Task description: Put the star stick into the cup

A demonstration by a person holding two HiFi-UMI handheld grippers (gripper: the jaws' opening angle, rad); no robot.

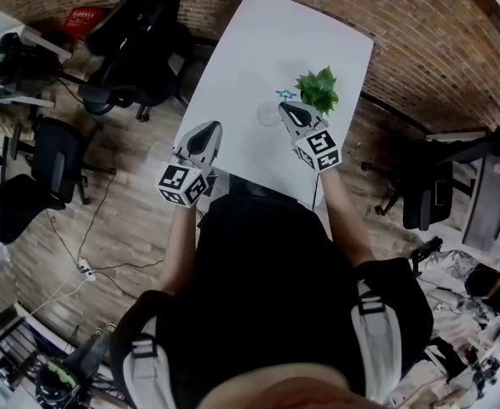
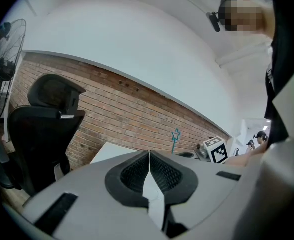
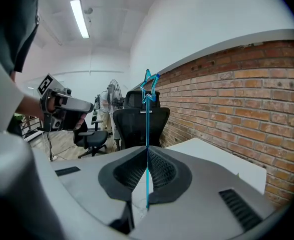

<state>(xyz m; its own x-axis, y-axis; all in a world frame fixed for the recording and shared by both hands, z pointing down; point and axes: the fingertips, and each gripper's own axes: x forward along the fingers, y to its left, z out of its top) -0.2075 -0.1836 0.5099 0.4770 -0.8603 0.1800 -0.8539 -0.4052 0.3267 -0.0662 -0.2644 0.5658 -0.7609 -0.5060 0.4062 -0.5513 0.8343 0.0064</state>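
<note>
My right gripper (image 3: pixel 148 153) is shut on a thin blue star stick (image 3: pixel 148 124), which stands upright with its star at the top. In the head view the right gripper (image 1: pixel 287 109) holds the star stick (image 1: pixel 284 95) just right of a clear cup (image 1: pixel 269 114) on the white table (image 1: pixel 258 49). My left gripper (image 1: pixel 212 128) hovers at the table's left edge, shut and holding nothing. In the left gripper view its jaws (image 2: pixel 149 155) are pressed together, and the star stick (image 2: pixel 175 135) shows in the distance.
A green potted plant (image 1: pixel 318 90) stands right behind the right gripper. Black office chairs (image 1: pixel 139 32) sit on the wooden floor left of the table, another chair (image 1: pixel 424 186) to the right. A brick wall (image 1: pixel 420 41) runs behind the table.
</note>
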